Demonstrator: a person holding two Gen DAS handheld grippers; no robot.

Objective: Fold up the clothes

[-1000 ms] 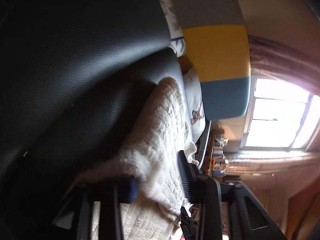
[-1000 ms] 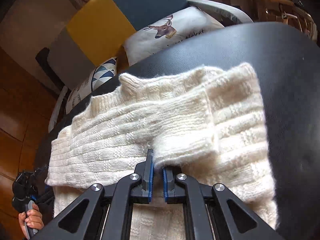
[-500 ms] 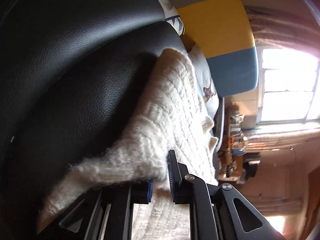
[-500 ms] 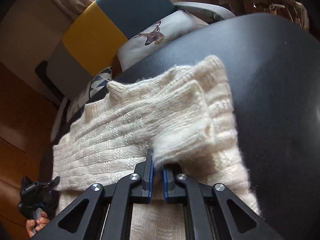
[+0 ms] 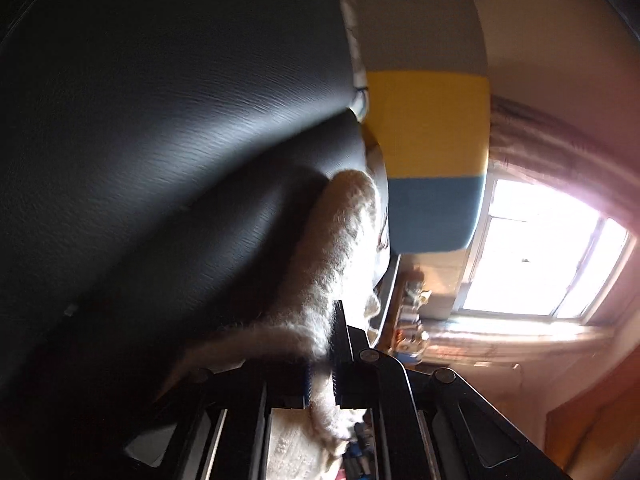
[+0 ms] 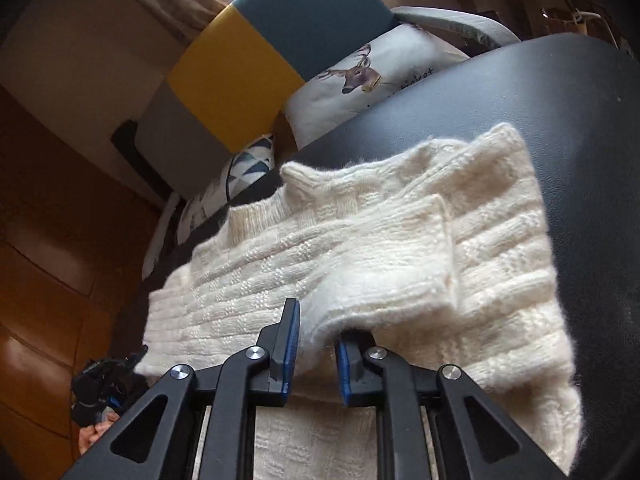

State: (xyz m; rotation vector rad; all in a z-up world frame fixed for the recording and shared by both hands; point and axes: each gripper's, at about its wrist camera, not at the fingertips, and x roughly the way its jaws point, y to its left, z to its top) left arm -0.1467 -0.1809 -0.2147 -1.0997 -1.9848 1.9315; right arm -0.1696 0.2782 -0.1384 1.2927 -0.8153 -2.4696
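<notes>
A grey, yellow and teal upholstered chair back (image 6: 256,68) at eleven o'clock; a white deer-print cushion (image 6: 376,80) at one o'clock beside it.

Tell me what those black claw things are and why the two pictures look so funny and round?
The claws are grippers, pinching tools that a person holds, one in each hand. Each has a small round-eyed camera looking along its two fingers, so you get one bendy picture per hand. The left gripper is tipped sideways, so its room looks turned over. It is pinching the fluffy white sweater. The right gripper has its fingers apart, with a folded bit of the sweater lying between them. The sweater lies on a black leather seat. Behind it stand a deer cushion and a chair with yellow and blue patches. The person is folding clothes.
</notes>
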